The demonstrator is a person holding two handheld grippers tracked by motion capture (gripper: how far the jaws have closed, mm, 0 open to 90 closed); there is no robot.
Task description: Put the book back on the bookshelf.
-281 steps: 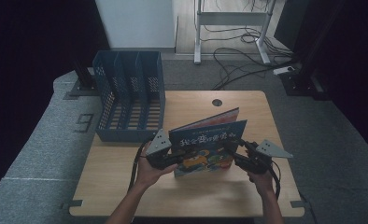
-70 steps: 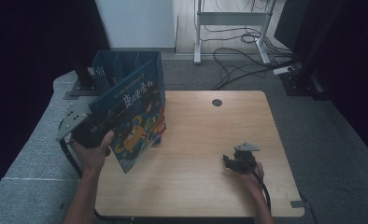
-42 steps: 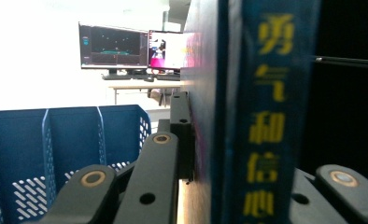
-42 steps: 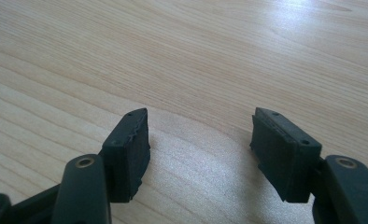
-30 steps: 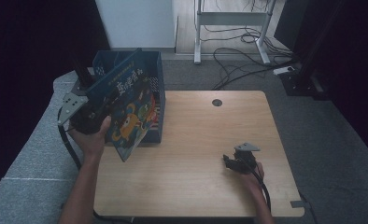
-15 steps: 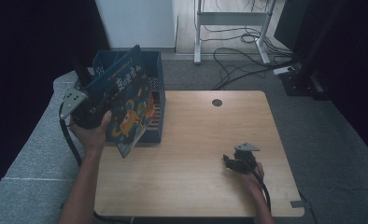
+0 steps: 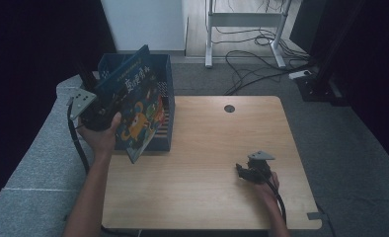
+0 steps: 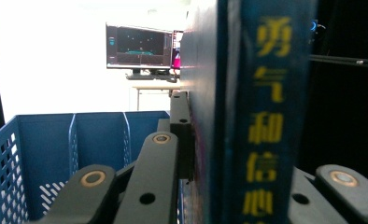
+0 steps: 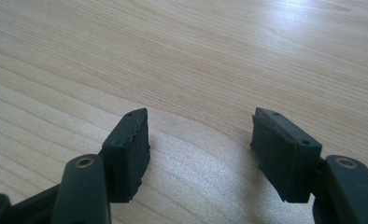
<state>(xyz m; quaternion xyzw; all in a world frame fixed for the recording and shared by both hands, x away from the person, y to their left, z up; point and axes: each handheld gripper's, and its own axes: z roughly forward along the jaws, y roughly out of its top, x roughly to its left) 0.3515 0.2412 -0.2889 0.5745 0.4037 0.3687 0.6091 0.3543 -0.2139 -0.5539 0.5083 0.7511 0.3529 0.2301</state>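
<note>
At the 9 o'clock side of the wooden table (image 7: 207,148), the left gripper (image 7: 101,112) has its jaws closed tight on a blue picture book (image 7: 136,106), which hangs over the front of the blue file rack (image 7: 163,69). The book is tilted: its long axis runs from the low corner at 6 o'clock up toward 12 o'clock, with the cover facing the table. At about 4 o'clock, the right gripper (image 7: 243,173) rests on the table with its jaws parted and nothing between them.
</note>
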